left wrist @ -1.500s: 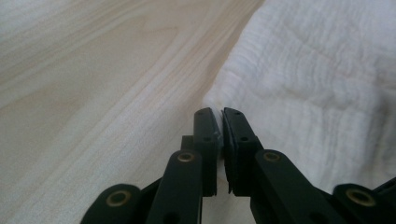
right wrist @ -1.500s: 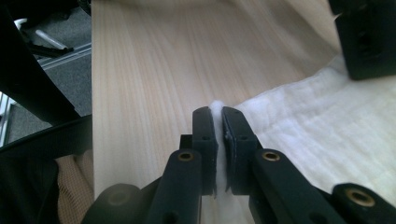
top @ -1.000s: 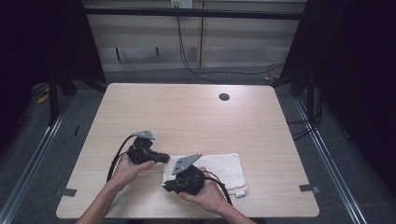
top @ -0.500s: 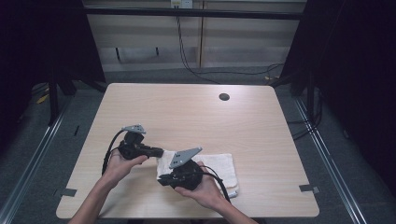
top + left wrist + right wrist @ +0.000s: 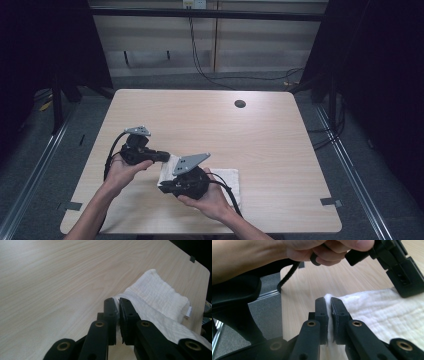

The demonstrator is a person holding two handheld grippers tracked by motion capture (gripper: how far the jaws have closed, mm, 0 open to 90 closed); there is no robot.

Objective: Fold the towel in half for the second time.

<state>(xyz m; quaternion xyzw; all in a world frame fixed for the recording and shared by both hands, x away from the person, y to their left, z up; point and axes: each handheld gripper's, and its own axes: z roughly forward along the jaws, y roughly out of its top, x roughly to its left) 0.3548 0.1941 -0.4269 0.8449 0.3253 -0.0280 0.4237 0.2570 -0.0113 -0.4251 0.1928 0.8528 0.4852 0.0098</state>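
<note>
A white cloth [image 5: 225, 179] lies on the near part of the wooden table [image 5: 210, 125]; its left edge is lifted off the surface. My left gripper [image 5: 167, 158] pinches the far left corner of the cloth [image 5: 155, 295], its jaws [image 5: 117, 305] shut on the fabric. My right gripper [image 5: 163, 187] is shut on the near left corner; the cloth [image 5: 387, 312] runs between its jaws [image 5: 328, 304] and spreads away to the right. In the right gripper view the left hand [image 5: 294, 251] and the left gripper [image 5: 404, 277] hover just beyond.
A small dark round hole [image 5: 240, 104] sits near the table's far right side. Black cables trail from both grippers. Dark floor and metal rails [image 5: 35, 165] border the table on the left and right.
Both grippers have risen and shifted left, lifting the cloth's left edge off the table. The jaws stay shut on the corners.
</note>
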